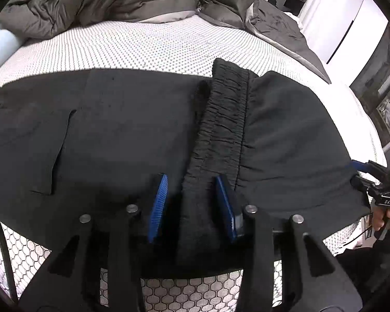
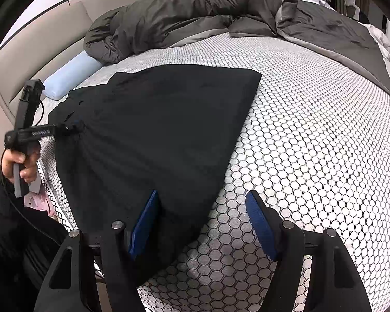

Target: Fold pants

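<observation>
The pants (image 2: 153,135) lie partly folded on the bed's honeycomb mattress (image 2: 312,156), waistband (image 1: 221,119) doubled over the legs. The left gripper (image 1: 192,205) straddles the waistband's near end, jaws partly spread with cloth between, not clearly pinching; the right gripper (image 2: 202,223) hangs spread over the near corner. Next, probably, both must pinch and fold across.

Counted on the bed:

- Black pants (image 1: 132,130): one pair, with one elastic waistband (image 1: 221,119).
- Mattress (image 2: 312,130) with honeycomb cover: one.
- Grey duvet (image 2: 195,7): one, bunched.
- Pale blue bolster pillow (image 2: 72,75): one.
- Tongs: two sets, the left tongs (image 1: 192,205) and the right tongs (image 2: 202,223), each fitted with two blue pads.
- Hands seen: one in each view.
</observation>
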The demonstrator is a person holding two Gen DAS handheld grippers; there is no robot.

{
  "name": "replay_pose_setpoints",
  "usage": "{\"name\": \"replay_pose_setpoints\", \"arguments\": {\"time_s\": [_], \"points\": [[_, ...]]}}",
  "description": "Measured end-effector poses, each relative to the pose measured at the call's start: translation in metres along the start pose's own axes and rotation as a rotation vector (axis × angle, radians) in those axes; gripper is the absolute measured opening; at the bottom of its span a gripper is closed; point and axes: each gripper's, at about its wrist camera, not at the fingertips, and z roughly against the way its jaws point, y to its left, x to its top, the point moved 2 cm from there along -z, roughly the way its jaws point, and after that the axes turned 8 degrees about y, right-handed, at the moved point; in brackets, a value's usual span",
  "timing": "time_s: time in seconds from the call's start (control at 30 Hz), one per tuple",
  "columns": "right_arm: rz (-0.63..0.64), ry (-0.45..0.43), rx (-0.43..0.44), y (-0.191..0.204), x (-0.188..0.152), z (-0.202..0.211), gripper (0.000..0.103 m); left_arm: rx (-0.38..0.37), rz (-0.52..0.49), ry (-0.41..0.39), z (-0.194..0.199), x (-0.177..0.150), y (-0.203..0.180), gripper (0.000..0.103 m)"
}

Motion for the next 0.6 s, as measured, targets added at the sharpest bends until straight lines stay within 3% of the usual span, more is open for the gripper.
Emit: {"name": "replay_pose_setpoints", "arguments": {"time_s": [0.07,0.13,0.17,0.27,0.4,0.43,0.47,0.5,0.57,0.6], "points": [[-0.001,-0.006,-0.004,0.000,0.000,0.002,0.071,0.011,-0.004,-0.016,0.011,0.002,-0.004,0.051],[-0.007,-0.021,0.004,-0.001,0.002,0.007,0.071,-0.026,0.000,-0.058,0.027,0.006,-0.008,0.076],[-0.014,-0.027,0.011,-0.003,0.002,0.008,0.071,-0.042,-0.007,-0.081,0.032,0.012,-0.010,0.080],[-0.046,-0.039,0.030,-0.010,0.006,0.010,0.071,-0.050,-0.021,-0.116,0.036,0.041,-0.022,0.083],[-0.074,-0.031,0.040,-0.016,0.008,0.005,0.071,-0.061,-0.014,-0.052,-0.001,0.096,-0.033,0.082],[-0.076,-0.027,0.041,-0.017,0.008,0.004,0.071,-0.053,-0.017,-0.023,-0.014,0.108,-0.036,0.077],[-0.078,-0.024,0.041,-0.018,0.007,0.003,0.071,-0.047,-0.018,0.007,-0.027,0.118,-0.038,0.065],[-0.080,-0.020,0.040,-0.019,0.006,0.002,0.071,-0.052,-0.017,0.041,-0.039,0.124,-0.040,0.030],[-0.085,-0.013,0.040,-0.022,0.003,0.000,0.071,-0.056,0.010,0.042,-0.050,0.128,-0.040,0.029],[-0.084,-0.014,0.037,-0.023,0.002,0.001,0.071,-0.054,0.023,0.016,-0.050,0.131,-0.038,0.019]]}}
